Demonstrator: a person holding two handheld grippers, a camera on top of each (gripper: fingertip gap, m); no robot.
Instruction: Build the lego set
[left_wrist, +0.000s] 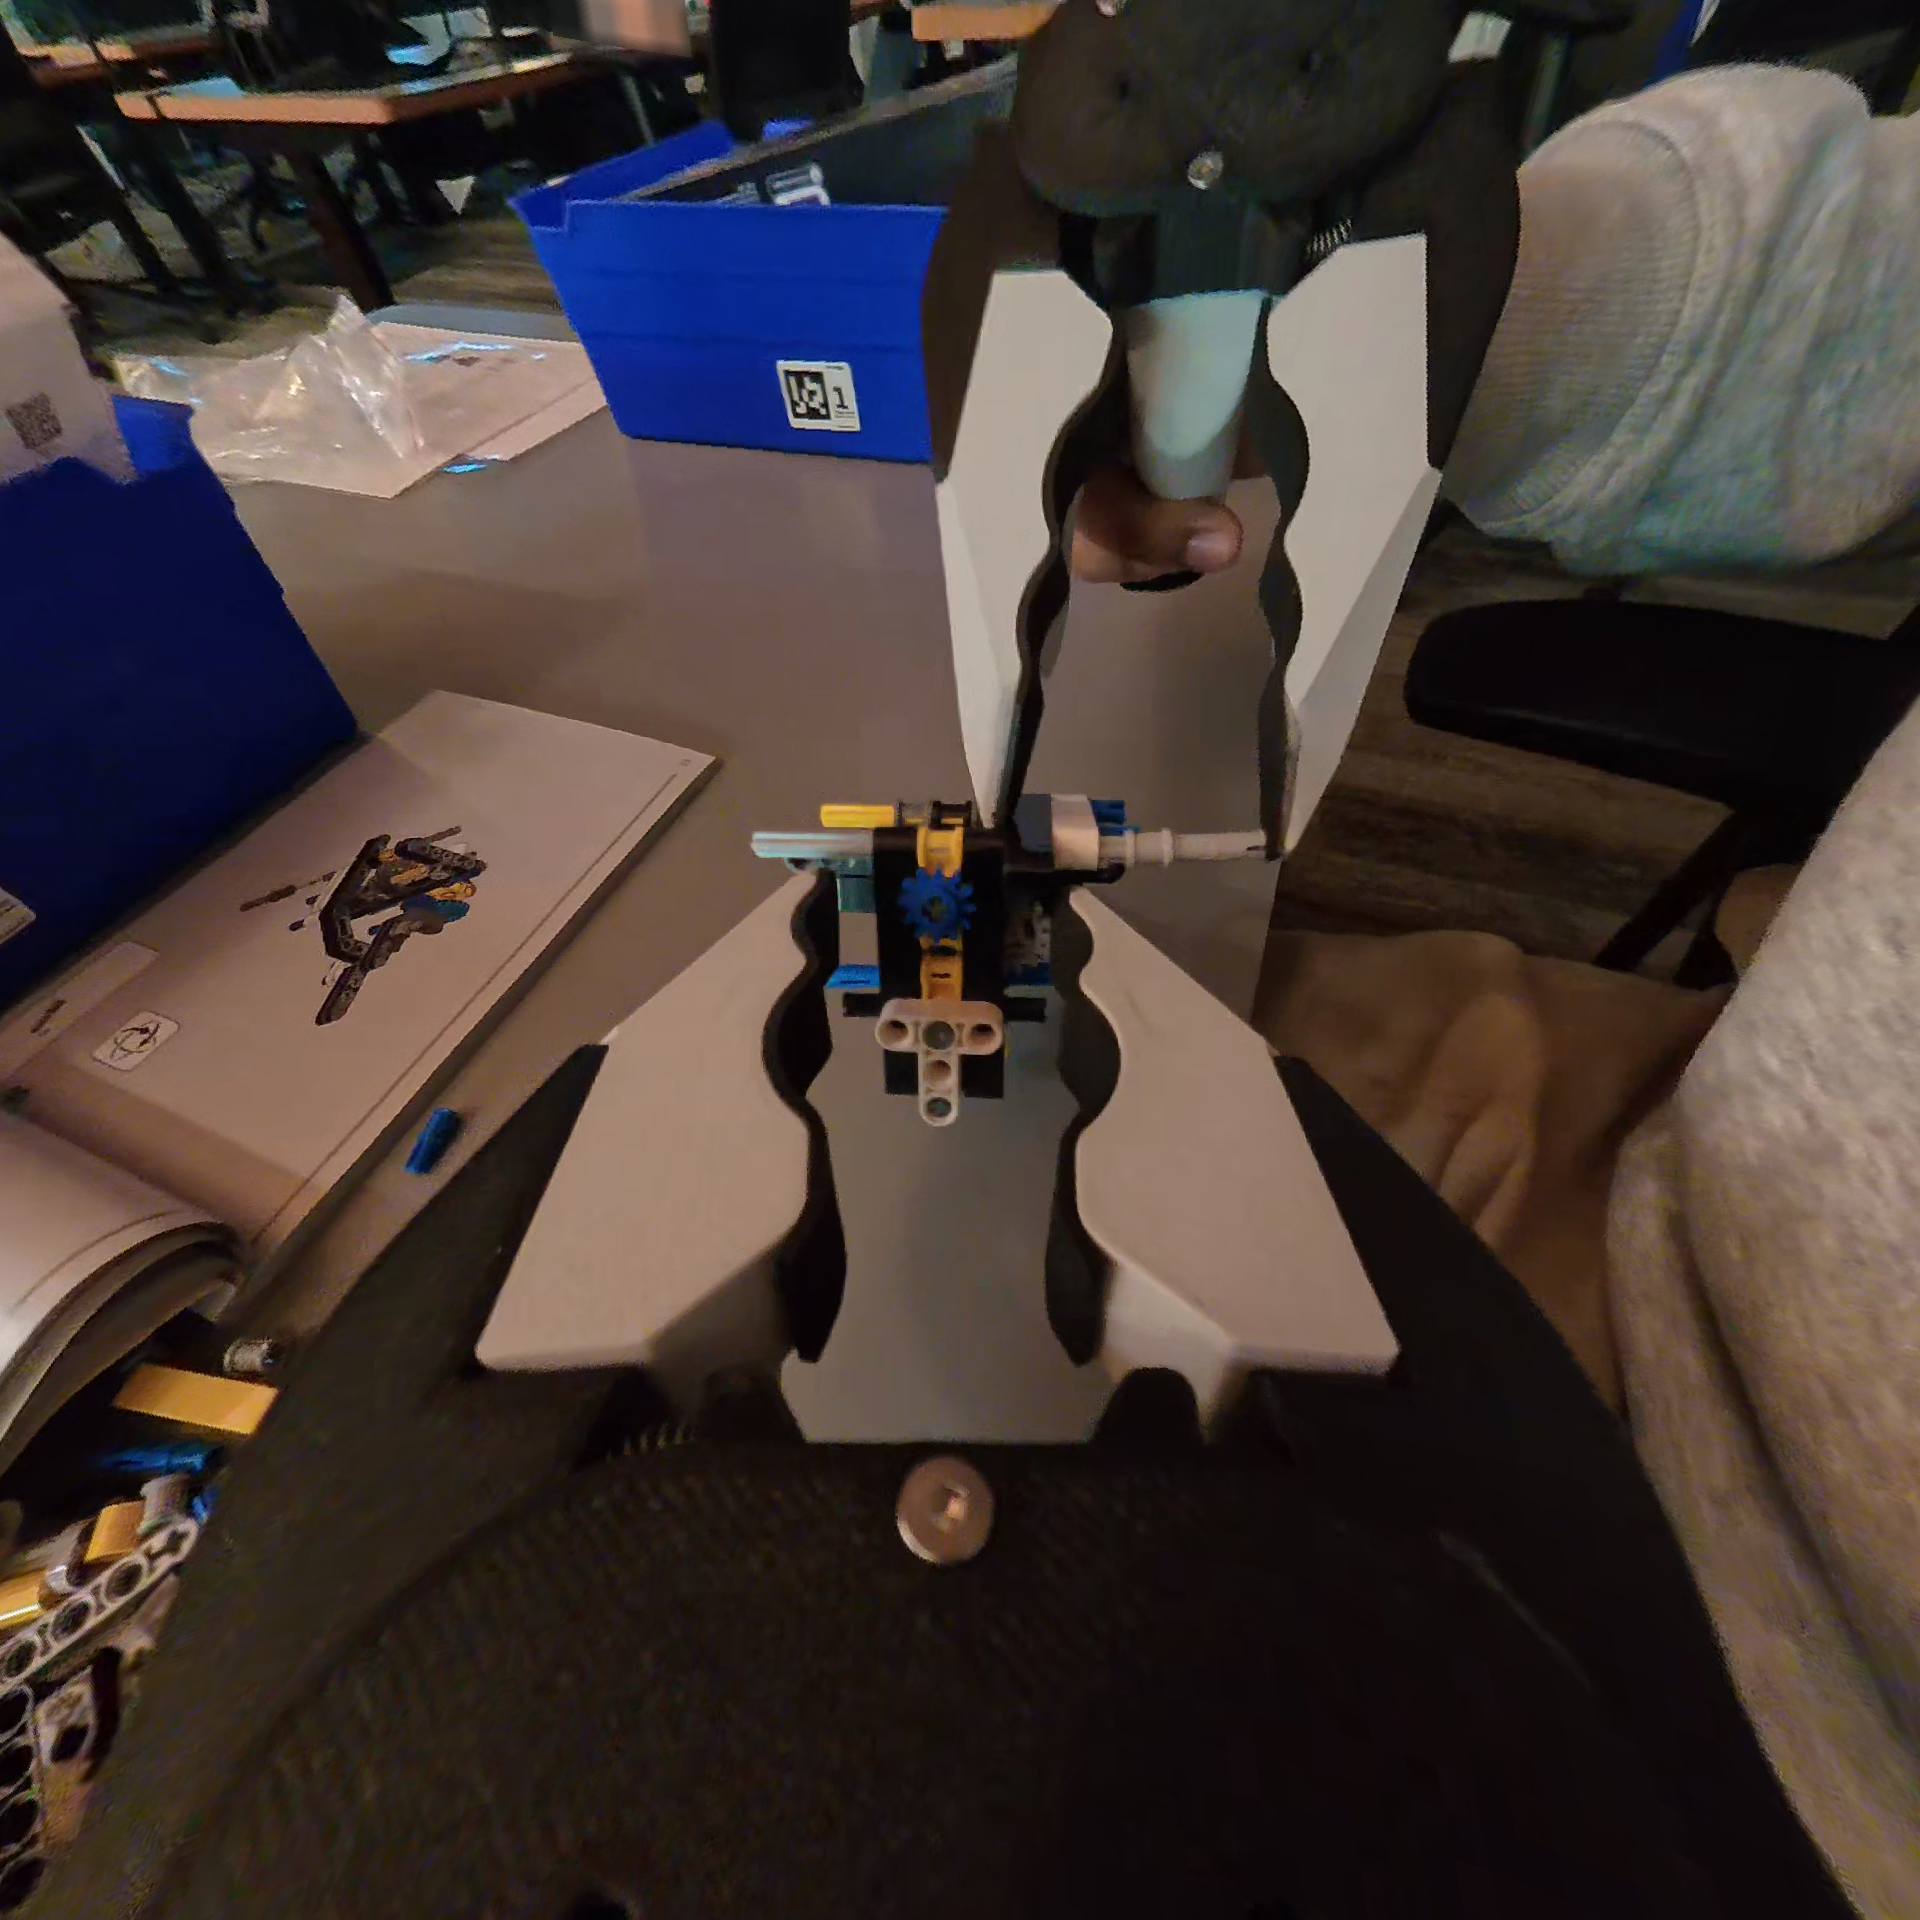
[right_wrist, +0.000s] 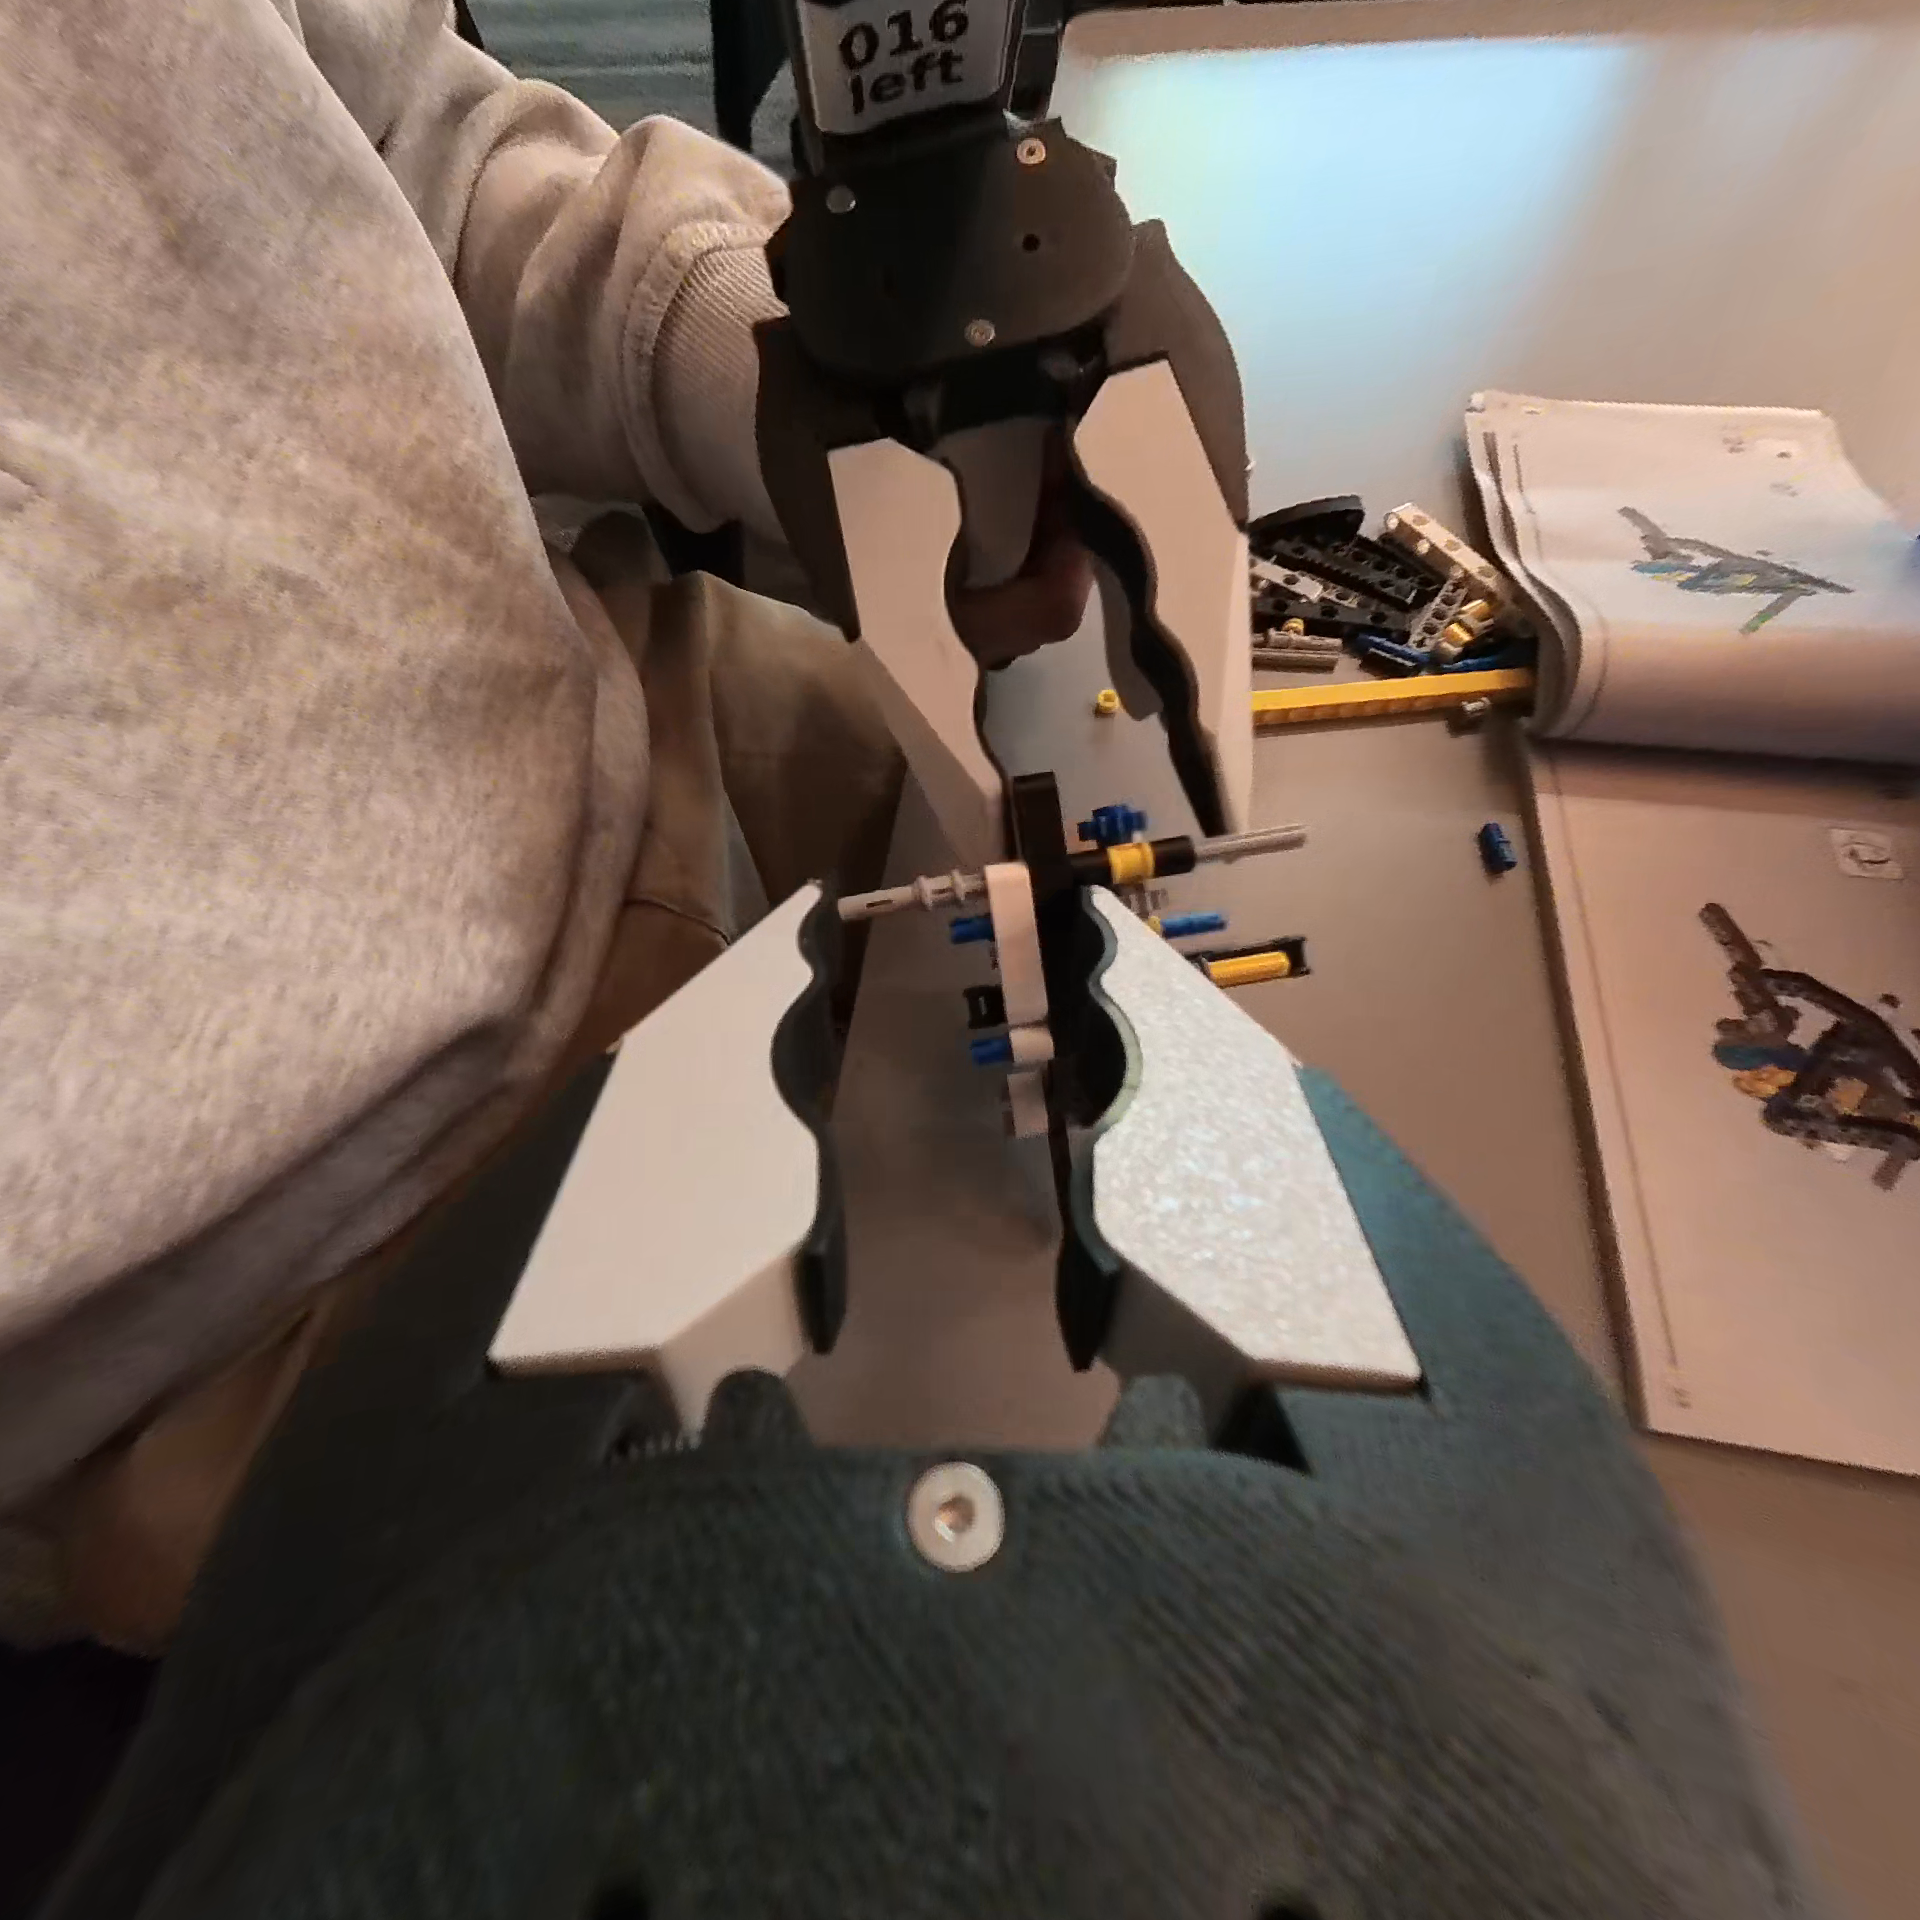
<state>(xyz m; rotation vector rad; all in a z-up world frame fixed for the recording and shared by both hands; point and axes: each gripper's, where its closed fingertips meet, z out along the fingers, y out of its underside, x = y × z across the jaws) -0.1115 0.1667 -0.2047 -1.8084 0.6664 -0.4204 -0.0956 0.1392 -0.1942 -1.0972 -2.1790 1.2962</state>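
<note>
A small lego assembly (left_wrist: 940, 935) of black plates, a yellow beam, a blue gear and a white T-piece is held above the grey table (left_wrist: 623, 582). My left gripper (left_wrist: 948, 899) is shut on its sides. My right gripper (left_wrist: 1132, 831) comes in from above; one finger is at the assembly's top, the other at the end of a light grey axle (left_wrist: 1195, 844) sticking out sideways. In the right wrist view my right gripper (right_wrist: 961, 904) spans the axle (right_wrist: 904, 896) and the black plate of the assembly (right_wrist: 1044, 935). The left gripper (right_wrist: 1107, 816) reaches down from the top.
An open instruction booklet (left_wrist: 364, 914) lies left of the work spot, and shows in the right wrist view (right_wrist: 1766, 1039). Loose parts (right_wrist: 1392, 592), a yellow beam (right_wrist: 1392, 694) and a blue pin (right_wrist: 1494, 844) lie beside it. Blue bins (left_wrist: 748, 312) stand behind. A chair (left_wrist: 1662, 686) is off the table's edge.
</note>
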